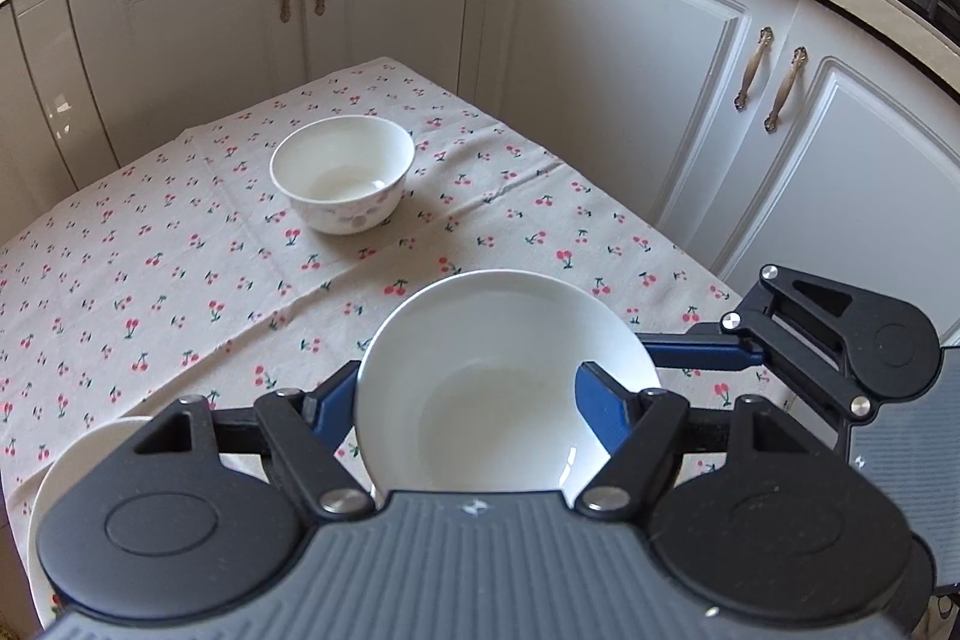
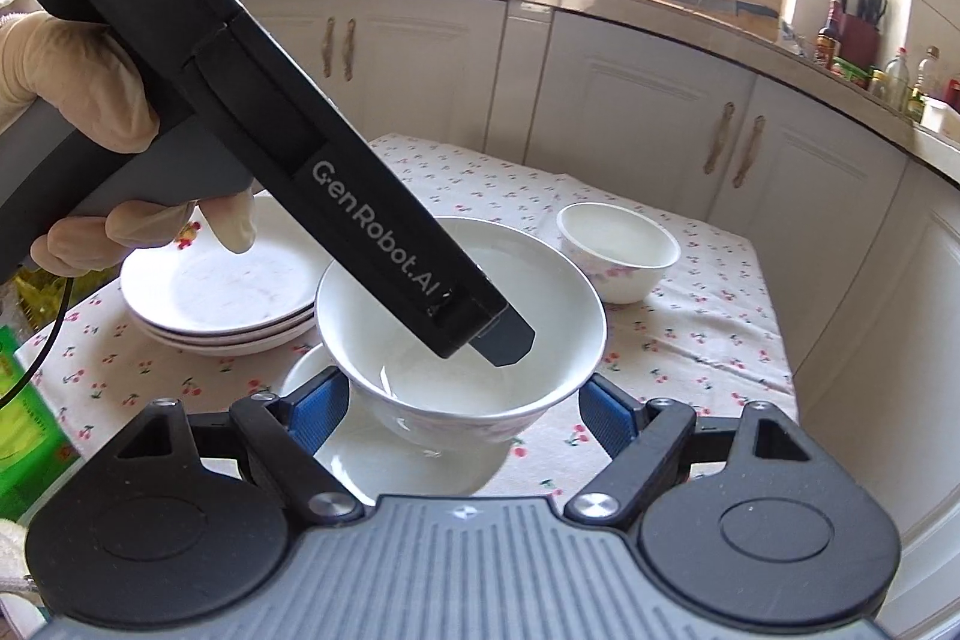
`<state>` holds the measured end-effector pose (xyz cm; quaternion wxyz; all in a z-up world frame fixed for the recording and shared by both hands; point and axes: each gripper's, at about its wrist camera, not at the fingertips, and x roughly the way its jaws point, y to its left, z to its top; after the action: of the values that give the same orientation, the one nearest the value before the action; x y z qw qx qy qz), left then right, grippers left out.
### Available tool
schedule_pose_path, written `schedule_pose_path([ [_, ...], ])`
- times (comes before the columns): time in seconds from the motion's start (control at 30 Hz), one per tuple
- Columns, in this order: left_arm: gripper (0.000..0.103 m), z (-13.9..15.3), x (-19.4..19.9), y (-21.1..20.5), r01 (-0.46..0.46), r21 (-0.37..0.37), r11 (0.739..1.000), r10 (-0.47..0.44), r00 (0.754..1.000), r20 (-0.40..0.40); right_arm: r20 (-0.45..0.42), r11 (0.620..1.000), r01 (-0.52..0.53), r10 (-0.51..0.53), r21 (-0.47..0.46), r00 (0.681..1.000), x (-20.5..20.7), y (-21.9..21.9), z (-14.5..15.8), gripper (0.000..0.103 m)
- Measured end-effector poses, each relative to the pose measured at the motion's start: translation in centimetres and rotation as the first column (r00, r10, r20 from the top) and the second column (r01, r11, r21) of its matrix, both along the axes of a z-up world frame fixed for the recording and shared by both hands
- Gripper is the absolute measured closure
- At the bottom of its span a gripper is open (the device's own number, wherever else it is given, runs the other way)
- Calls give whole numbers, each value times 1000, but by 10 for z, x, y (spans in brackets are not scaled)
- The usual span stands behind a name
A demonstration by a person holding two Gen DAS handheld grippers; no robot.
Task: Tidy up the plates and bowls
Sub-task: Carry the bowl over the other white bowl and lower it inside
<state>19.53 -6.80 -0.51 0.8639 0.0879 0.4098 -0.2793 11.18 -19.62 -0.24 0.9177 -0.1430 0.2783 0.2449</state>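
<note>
White kitchen cabinets [image 1: 600,70] wrap around the small table under its cherry-print cloth [image 1: 150,250], and I'm working low over it. My left tongs [image 1: 474,400] look clamped on the near wall of a white bowl [image 1: 504,340], one finger inside and one outside, the bowl seemingly lifted and tipped above a shallow plate [image 2: 408,460]. My right tongs [image 2: 468,400] stand wide open, holding nothing, their blue pads flanking that same bowl from below. Beyond the left tongs sits a second bowl [image 1: 342,172] with a faint floral print; a plate stack [image 2: 222,304] lies left of the right tongs. I judge this glazed china stiff, slick and breakable, moderately heavy. Pinching the rim works, but grip firmly and set down gently.
</note>
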Motion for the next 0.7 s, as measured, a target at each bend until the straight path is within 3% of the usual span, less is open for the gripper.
schedule_pose_path([
  [0.7, 28, -21, -7, 6, -18, 12, 1000, 18, 999, -33, -81, 1000, -24, 24, 9, 996, -5, 7, -16, 16],
])
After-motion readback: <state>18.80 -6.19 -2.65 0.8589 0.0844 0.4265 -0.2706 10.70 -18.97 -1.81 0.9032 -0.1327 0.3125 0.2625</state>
